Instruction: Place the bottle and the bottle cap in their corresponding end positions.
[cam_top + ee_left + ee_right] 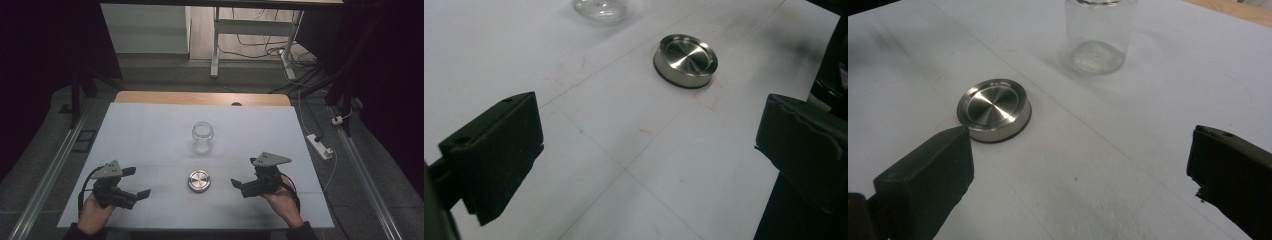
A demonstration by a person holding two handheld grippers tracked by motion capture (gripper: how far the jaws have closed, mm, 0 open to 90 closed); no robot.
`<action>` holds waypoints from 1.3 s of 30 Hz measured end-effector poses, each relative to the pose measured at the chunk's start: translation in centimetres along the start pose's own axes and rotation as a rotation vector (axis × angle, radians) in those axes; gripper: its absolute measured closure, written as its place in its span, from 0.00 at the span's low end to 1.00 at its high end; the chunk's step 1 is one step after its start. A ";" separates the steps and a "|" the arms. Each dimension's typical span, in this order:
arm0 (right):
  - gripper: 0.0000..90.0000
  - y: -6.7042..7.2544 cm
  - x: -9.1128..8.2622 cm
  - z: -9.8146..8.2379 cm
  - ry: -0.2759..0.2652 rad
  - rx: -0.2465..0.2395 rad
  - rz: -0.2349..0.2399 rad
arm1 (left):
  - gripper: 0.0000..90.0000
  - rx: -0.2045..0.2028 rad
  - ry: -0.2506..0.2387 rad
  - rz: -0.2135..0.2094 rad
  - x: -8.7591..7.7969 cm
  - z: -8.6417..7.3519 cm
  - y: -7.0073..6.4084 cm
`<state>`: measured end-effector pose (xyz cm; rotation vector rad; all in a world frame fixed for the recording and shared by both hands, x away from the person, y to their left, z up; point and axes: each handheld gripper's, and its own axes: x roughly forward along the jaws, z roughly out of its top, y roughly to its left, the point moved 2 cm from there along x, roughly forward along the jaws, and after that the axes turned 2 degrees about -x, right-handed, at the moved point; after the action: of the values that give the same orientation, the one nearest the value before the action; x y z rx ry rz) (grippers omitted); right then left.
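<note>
1. The high view looks forward and down from above the person's side, taking in the whole white-covered table (150, 130), both held grippers and the floor and desk legs beyond its far edge.
2. The left gripper view sits low and close to the table, looking between its own two wide-apart jaws toward the metal lid (686, 60), with the base of the glass jar (600, 9) at its top edge.
3. The right gripper view also sits low and near, facing lid and jar from the opposite side.
4. All three views share the lid, the jar and the table's middle strip.
</note>
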<state>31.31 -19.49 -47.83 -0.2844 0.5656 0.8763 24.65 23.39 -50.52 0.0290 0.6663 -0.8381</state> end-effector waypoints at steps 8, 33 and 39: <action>0.00 -0.4 -2.2 -1.5 -0.003 0.026 -0.043 | 0.00 -0.030 -0.013 0.036 -1.5 -1.2 0.4; 0.00 -1.8 -7.6 -8.5 0.046 0.181 -0.190 | 0.00 -0.126 0.027 0.153 -3.9 -5.6 1.4; 0.00 -1.4 -8.2 -9.4 0.065 0.193 -0.187 | 0.00 -0.142 0.039 0.173 -4.2 -6.3 1.5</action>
<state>25.02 -29.87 -50.79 -0.1871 0.6676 0.6290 20.34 29.02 -53.52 -0.0254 0.7476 -0.6237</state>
